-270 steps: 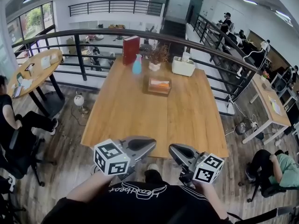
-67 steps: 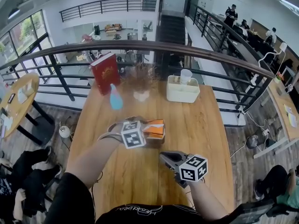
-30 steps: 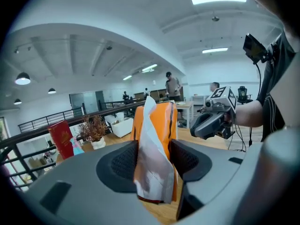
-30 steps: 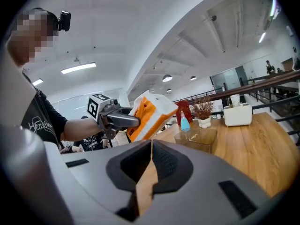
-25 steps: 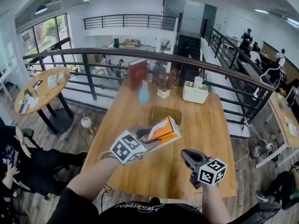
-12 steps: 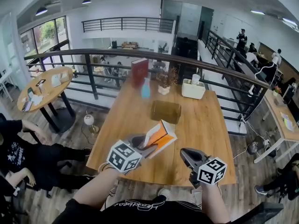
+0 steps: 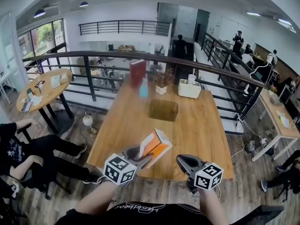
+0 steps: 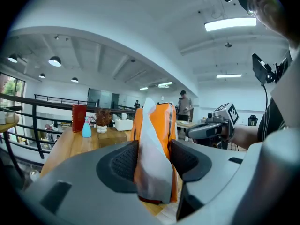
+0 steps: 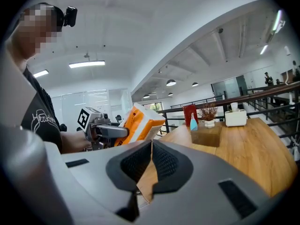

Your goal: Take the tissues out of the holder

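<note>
Tissue pack pinched in left gripper jaws, tilted; holder well apart. Right gripper pressed together, empty. Only left gripper view shows loose white sheet on pack.

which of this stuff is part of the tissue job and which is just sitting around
Job: tissue pack, in the left tool; brown holder.
Lying about: red book, blue spray bottle, potted plant, white box.

the left gripper clamps the tissue pack in its jaws, the right gripper alongside, jaws together.
</note>
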{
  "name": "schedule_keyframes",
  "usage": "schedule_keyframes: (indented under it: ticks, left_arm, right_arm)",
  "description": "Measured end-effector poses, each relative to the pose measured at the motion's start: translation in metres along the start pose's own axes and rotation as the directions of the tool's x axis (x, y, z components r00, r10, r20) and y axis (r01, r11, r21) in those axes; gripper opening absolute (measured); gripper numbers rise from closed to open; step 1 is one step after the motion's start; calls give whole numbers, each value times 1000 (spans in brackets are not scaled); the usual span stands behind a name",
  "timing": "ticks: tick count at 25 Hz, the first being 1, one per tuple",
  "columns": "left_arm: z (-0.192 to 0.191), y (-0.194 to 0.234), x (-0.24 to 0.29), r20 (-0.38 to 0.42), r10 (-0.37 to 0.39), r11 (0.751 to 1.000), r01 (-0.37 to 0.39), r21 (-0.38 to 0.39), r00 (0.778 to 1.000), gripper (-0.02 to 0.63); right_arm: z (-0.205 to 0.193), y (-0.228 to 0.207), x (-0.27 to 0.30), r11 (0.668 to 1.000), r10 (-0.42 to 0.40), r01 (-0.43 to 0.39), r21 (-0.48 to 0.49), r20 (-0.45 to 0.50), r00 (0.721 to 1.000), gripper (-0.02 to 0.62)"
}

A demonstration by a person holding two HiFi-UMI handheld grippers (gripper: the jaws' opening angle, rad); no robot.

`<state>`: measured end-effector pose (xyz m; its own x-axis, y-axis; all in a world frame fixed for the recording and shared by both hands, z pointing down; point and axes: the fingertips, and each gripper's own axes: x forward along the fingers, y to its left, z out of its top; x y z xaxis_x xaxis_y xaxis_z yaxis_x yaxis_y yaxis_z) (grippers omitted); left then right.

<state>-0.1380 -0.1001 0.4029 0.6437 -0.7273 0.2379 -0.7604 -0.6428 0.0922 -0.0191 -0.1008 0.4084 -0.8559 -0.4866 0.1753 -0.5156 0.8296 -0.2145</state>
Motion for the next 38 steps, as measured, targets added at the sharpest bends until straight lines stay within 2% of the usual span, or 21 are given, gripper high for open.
schedule_keyframes:
  ticks: [6, 11, 16, 25, 33, 38]
  left_arm:
    - [-13, -33, -21, 11, 9, 999, -8, -41, 1000, 219]
    - [-23, -70, -50, 18, 50, 994, -48, -98, 999, 219]
    - [-14, -119, -76, 46, 75, 993, -70, -96, 996, 218]
    - [6, -210, -112, 105, 87, 994, -79, -82, 991, 219]
    - [5, -269, -124, 142, 88, 994, -79, -72, 986, 218]
    - [-6, -295, -128, 129, 91, 996, -87, -34, 988, 218]
  right_arm:
    - [-13, 23, -23, 1000, 14, -14, 11, 6, 1000, 18]
    - [-21, 52, -58, 999, 30, -30, 31, 6, 1000, 18]
    - [-18, 81, -99, 998, 45, -46, 35, 30, 999, 18]
    - [-19, 141, -179, 996, 93, -92, -17, 57, 994, 18]
    - [-28, 161, -234, 995, 82, -78, -62, 72, 994, 17]
    - [-44, 174, -255, 991, 116, -111, -75, 60, 991, 17]
